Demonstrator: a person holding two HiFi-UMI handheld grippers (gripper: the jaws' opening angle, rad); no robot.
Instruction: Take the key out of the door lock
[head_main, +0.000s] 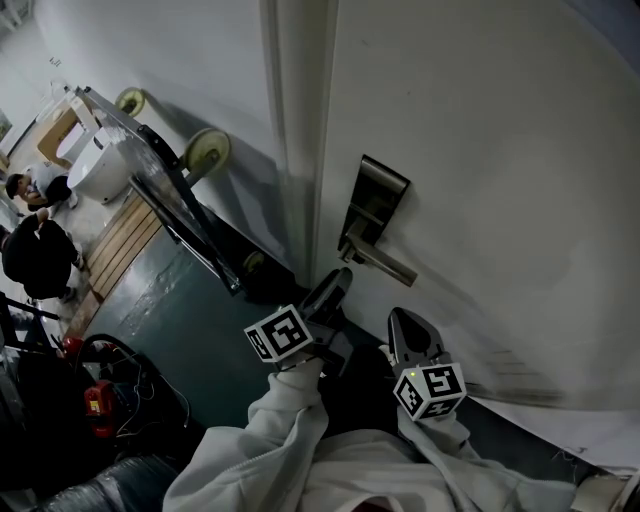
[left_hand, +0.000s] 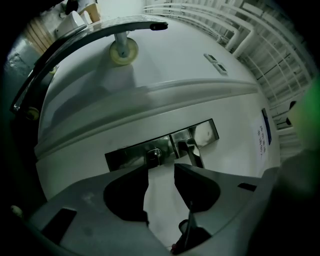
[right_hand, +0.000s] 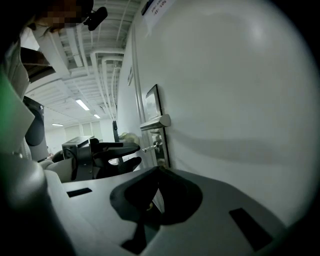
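Observation:
A silver lock plate (head_main: 372, 215) with a lever handle (head_main: 385, 262) sits on the white door (head_main: 500, 150). In the right gripper view the key (right_hand: 149, 147) juts out of the plate under the handle (right_hand: 155, 121). My left gripper (head_main: 342, 277) points level at the lock and is open. Its black pads (right_hand: 119, 154) stand apart just short of the key, pressing on nothing. In the left gripper view the keyhole with the key (left_hand: 154, 156) shows just beyond the gap between the jaws (left_hand: 161, 172). My right gripper (head_main: 400, 320) hangs lower right of the handle, shut and empty (right_hand: 159, 171).
The door frame (head_main: 295, 150) runs left of the lock. A trolley with pale wheels (head_main: 205, 150) leans against the wall on the left. People (head_main: 35, 250) and a red tool (head_main: 97, 400) are further left on the floor. A printed notice (left_hand: 263, 132) is stuck on the door.

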